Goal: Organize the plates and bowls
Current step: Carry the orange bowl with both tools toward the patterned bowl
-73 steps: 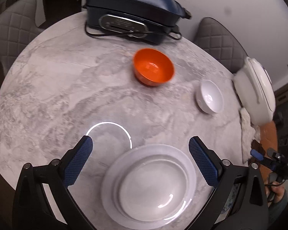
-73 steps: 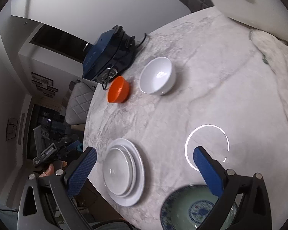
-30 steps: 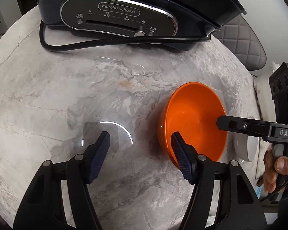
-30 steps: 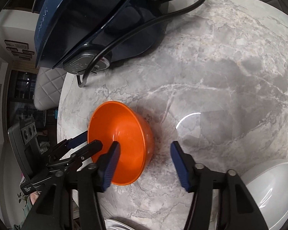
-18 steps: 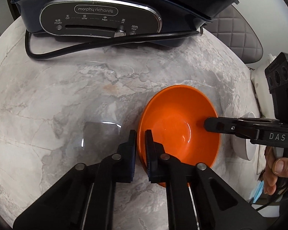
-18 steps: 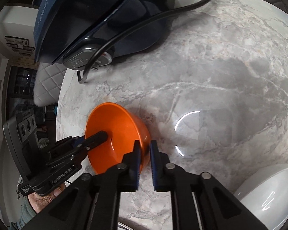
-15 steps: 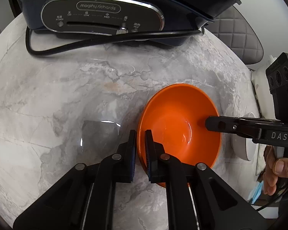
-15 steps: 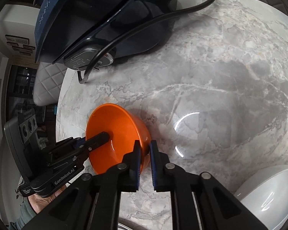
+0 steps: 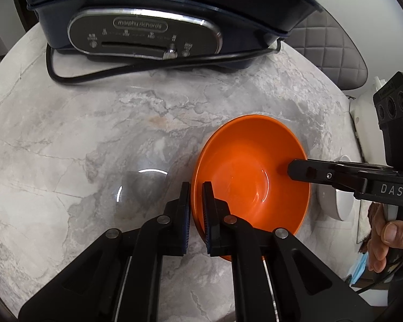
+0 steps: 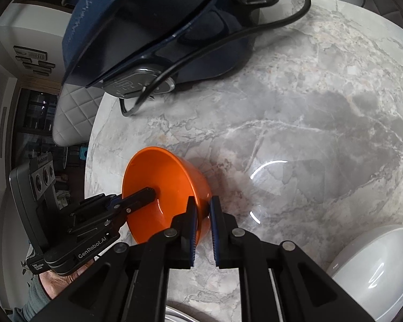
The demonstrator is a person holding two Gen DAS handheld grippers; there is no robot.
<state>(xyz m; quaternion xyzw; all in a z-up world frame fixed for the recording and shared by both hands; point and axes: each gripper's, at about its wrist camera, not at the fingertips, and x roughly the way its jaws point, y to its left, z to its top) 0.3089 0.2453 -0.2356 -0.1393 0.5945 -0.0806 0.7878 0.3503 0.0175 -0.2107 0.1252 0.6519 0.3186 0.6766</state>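
Orange bowl (image 9: 251,171) is pinched at opposite rims by both tools on the marble counter (image 9: 94,139), near the dark blue cooker (image 9: 158,13). Left tool (image 9: 195,209) and right tool (image 10: 202,220) are each clamped on its wall. An even, level lift is advised, so that neither grip slips. White bowl (image 10: 376,271) is cut off; whether the base is lifted cannot be told.
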